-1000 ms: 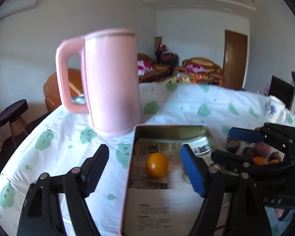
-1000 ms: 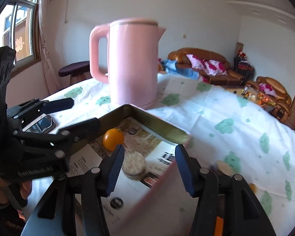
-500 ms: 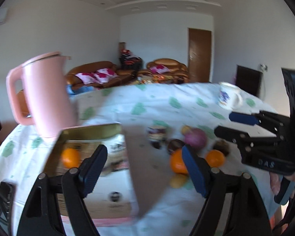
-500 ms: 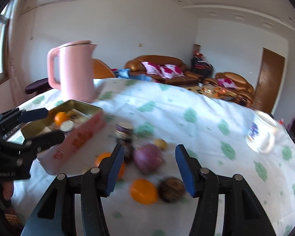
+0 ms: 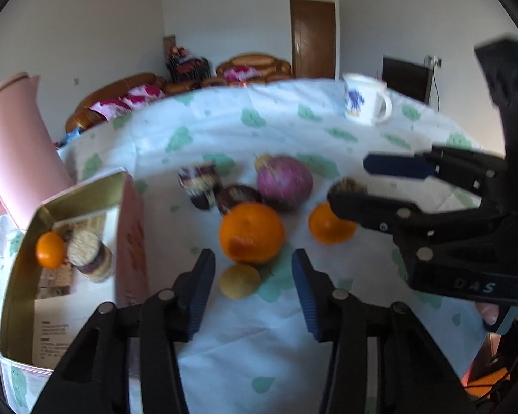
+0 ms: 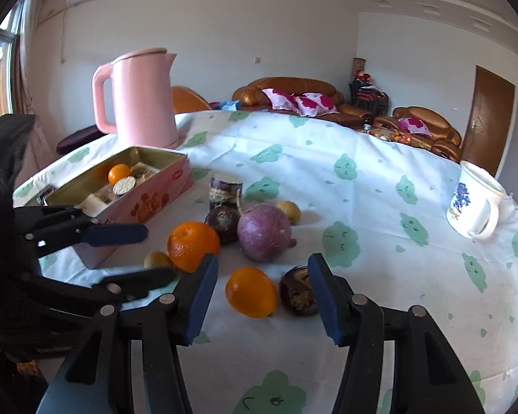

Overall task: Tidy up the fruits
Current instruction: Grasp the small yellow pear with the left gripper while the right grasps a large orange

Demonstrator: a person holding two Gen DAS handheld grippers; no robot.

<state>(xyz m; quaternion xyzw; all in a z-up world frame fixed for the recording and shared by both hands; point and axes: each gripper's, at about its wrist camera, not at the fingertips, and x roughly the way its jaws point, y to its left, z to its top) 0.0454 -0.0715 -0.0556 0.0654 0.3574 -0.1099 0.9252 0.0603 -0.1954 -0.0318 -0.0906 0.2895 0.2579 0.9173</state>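
Note:
Loose fruit lies on the tablecloth: a large orange (image 5: 251, 232) (image 6: 192, 245), a smaller orange (image 5: 328, 228) (image 6: 251, 292), a purple round fruit (image 5: 284, 183) (image 6: 263, 232), dark fruits (image 6: 297, 296) (image 6: 223, 218) and a small yellow fruit (image 5: 239, 281) (image 6: 157, 259). A pink tin box (image 5: 132, 241) (image 6: 145, 197) holds a small orange (image 5: 49, 250) (image 6: 118, 173). My left gripper (image 5: 252, 289) is open and empty, just before the yellow fruit. My right gripper (image 6: 261, 293) is open and empty around the smaller orange.
A pink kettle (image 6: 138, 96) (image 5: 13, 145) stands behind the box. A white mug (image 6: 473, 207) (image 5: 364, 98) sits far right. A dark small jar (image 6: 225, 189) stands among the fruit. Sofas and a door lie beyond the table.
Both grippers swung right from the box toward the loose fruit and came closer to it. Both stayed open and empty.

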